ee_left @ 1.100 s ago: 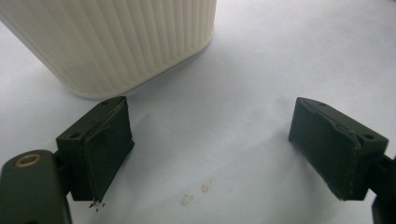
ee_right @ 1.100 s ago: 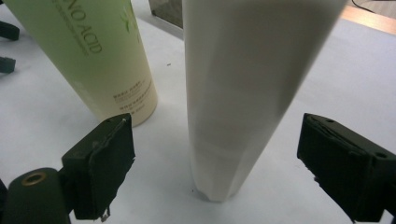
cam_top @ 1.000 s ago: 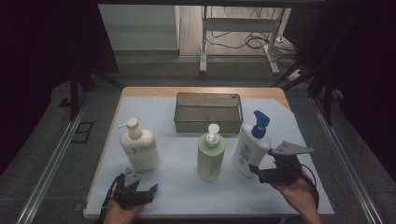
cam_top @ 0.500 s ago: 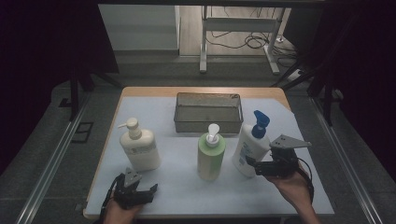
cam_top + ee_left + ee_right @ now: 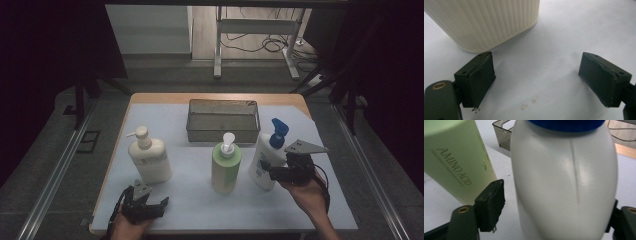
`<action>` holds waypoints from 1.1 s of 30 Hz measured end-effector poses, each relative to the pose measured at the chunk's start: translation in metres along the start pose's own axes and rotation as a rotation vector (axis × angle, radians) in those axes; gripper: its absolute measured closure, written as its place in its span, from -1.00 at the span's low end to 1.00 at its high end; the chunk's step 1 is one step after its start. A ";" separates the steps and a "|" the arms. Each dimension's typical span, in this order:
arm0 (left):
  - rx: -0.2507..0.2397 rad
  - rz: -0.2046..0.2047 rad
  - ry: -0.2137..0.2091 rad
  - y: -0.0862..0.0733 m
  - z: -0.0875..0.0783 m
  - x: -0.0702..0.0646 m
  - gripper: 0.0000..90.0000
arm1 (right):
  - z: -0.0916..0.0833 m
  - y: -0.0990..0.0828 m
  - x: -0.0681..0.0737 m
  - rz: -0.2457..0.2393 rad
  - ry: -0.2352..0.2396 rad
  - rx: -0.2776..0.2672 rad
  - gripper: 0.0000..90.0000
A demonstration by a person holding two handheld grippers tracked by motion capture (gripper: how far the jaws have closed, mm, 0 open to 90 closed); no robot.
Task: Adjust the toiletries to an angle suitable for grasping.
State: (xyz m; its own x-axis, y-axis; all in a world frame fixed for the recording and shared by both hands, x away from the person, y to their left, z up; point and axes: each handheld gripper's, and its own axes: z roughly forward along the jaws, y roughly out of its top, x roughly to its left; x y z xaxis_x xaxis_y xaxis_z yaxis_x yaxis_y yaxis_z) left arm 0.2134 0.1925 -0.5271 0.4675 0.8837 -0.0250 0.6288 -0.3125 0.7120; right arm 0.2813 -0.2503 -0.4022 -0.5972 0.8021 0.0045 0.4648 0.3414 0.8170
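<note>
A white bottle with a blue pump (image 5: 262, 160) stands at the right of the white mat. My right gripper (image 5: 270, 172) reaches around its lower body from the right. Its jaws have just been closing with the white bottle (image 5: 564, 182) between them. A gap still shows between the left pad (image 5: 491, 202) and the bottle wall, and the other pad is hidden behind the bottle. My left gripper (image 5: 152, 205) rests open near the front left edge, just short of the cream pump bottle (image 5: 149, 159). Nothing lies between its pads (image 5: 480, 77); the ribbed cream bottle (image 5: 489, 22) stands beyond them.
A green pump bottle (image 5: 226, 167) stands mid-table, close to the left of the white one, and shows as the green bottle (image 5: 456, 157) beside my right jaw. A dark mesh basket (image 5: 223, 120) sits behind the bottles. Dark floor and metal rails flank the table.
My right gripper has edged left and forward so its jaws now straddle the white bottle, and the jaws have narrowed. The left gripper has not moved.
</note>
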 end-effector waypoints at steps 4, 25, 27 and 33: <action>0.000 0.000 0.000 0.000 0.000 0.000 -0.71 | 0.001 0.000 -0.002 0.008 -0.006 -0.007 -0.33; 0.000 0.001 0.000 0.000 0.000 0.000 -0.71 | 0.002 0.005 -0.004 0.001 -0.010 0.010 -0.12; 0.000 0.000 0.000 0.000 0.000 0.000 -0.71 | 0.002 0.007 -0.005 -0.003 -0.006 0.017 -0.12; 0.000 0.000 -0.001 0.000 0.000 0.000 -0.71 | -0.001 0.014 -0.006 -0.001 0.013 0.020 -0.12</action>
State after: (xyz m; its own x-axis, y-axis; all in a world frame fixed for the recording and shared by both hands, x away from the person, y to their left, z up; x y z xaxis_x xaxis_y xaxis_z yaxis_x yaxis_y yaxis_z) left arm 0.2136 0.1926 -0.5271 0.4679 0.8834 -0.0253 0.6289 -0.3127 0.7119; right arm 0.2905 -0.2507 -0.3906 -0.6060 0.7954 0.0108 0.4766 0.3521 0.8055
